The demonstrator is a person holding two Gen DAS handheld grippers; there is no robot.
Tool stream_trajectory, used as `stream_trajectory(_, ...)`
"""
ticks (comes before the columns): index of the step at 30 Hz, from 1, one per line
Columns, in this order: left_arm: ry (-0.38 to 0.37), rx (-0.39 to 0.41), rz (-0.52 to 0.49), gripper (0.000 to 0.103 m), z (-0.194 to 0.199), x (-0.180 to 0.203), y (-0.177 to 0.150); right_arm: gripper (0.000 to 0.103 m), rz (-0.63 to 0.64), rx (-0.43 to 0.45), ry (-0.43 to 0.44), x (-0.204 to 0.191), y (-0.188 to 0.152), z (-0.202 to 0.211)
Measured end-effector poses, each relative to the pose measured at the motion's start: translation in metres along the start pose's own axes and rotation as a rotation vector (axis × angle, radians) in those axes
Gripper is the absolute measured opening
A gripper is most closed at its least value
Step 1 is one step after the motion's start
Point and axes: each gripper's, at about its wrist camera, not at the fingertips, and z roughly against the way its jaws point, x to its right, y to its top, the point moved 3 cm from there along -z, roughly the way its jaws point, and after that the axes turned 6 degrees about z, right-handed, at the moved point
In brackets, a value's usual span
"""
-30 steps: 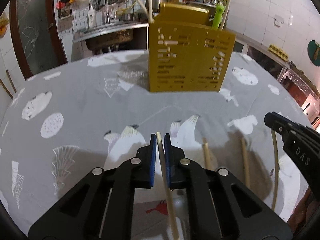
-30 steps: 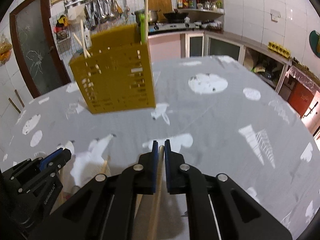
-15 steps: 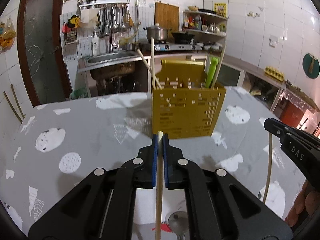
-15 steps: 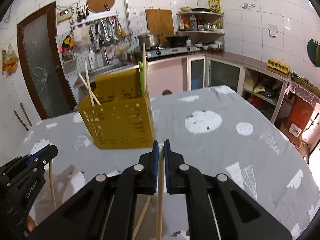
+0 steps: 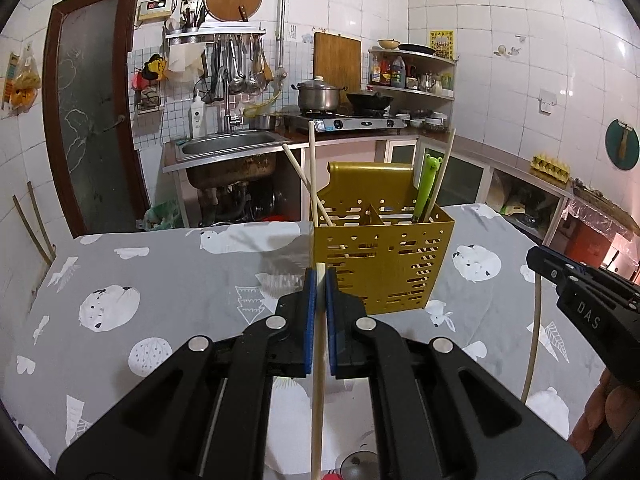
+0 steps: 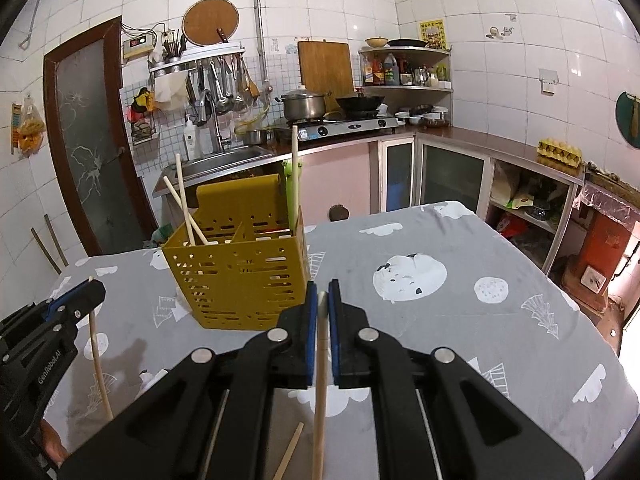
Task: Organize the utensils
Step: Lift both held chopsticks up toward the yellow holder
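My left gripper (image 5: 320, 277) is shut on a pale chopstick (image 5: 317, 384) that hangs down between its blue pads, just in front of the yellow slotted utensil holder (image 5: 380, 268). My right gripper (image 6: 322, 287) is shut on another chopstick (image 6: 320, 384), to the right of the holder (image 6: 240, 276). Each gripper shows in the other's view, the right gripper (image 5: 540, 259) at the right edge and the left gripper (image 6: 90, 290) at the left edge. The holder carries two crossed chopsticks (image 5: 311, 176) on its left side, and a green frog-topped utensil (image 5: 426, 184) with one more stick on its right.
The holder stands on a table under a grey patterned cloth (image 6: 440, 280). A loose chopstick (image 6: 290, 452) and a metal spoon (image 5: 354, 465) lie on the cloth below the grippers. Behind the table are a sink (image 5: 228, 148), a stove and cabinets.
Both grippers have risen off the cloth, each lifting its chopstick, and tilted upward. The holder now sits lower in both views, with its open top showing.
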Motion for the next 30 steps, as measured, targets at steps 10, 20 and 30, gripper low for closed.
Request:
stream_trajectory(10,-0.018,0.064,0.003,0.003,0.016,0.002,0.008,0.006,0.001,0.076,0.006,0.004,0.010,0.018)
stream_trajectory(20,-0.052,0.107,0.020,0.003,0.018,0.005,0.026,0.006,0.014,0.150,0.010,0.005,0.035,0.025)
stream_trajectory(30,-0.051,0.151,0.017,0.003,0.012,0.001,0.043,0.006,0.023,0.200,0.013,0.006,0.054,0.012)
